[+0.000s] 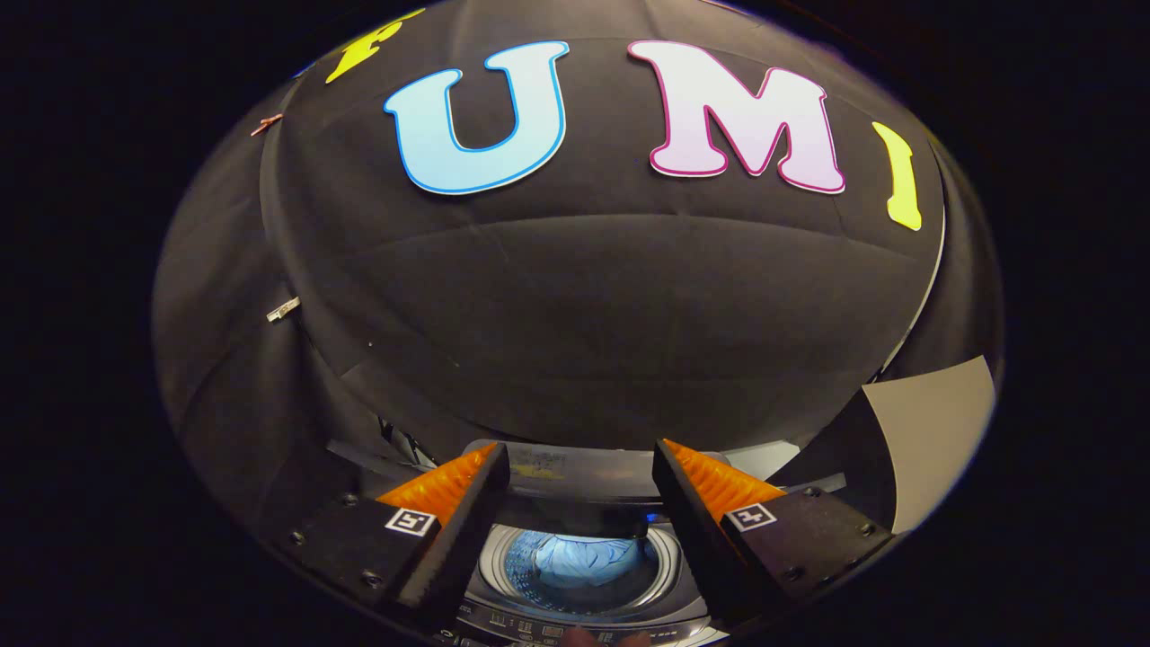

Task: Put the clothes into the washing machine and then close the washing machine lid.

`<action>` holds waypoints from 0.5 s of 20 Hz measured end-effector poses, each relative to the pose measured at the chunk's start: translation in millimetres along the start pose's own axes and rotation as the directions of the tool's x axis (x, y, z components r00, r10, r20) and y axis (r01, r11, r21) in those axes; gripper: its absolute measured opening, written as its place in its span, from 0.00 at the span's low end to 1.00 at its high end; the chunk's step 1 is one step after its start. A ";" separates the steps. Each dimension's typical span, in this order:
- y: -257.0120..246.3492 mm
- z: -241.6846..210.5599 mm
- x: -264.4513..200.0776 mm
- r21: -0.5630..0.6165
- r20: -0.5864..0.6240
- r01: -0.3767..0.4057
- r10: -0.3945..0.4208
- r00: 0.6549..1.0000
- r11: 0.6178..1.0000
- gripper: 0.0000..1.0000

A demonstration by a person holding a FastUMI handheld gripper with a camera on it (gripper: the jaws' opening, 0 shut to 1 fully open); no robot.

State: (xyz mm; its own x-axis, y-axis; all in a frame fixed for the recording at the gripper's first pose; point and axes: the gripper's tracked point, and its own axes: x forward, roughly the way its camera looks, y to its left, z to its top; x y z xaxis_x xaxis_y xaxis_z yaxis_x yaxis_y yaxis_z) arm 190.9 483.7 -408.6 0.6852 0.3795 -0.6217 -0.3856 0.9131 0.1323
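Fingers (579, 467) apart above washing machine (575, 589)

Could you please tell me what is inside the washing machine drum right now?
Light blue clothes lie in the drum of the washing machine, seen between the open gripper fingers. The raised lid and fingers cover the drum's far and side parts.

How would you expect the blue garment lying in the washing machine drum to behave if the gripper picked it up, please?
Probably floppy: the blue garment lies crumpled in the drum. Likely light, draping from the open gripper once pinched.
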 end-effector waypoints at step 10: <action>0.6 -6.4 -7.1 -0.019 0.069 -0.028 0.030 0.997 0.999 1.00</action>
State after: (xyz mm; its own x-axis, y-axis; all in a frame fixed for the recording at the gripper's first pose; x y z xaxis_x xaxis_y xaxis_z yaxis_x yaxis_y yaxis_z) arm 181.8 480.6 -409.0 0.7147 0.4158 -0.5625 -0.4169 0.8989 0.1348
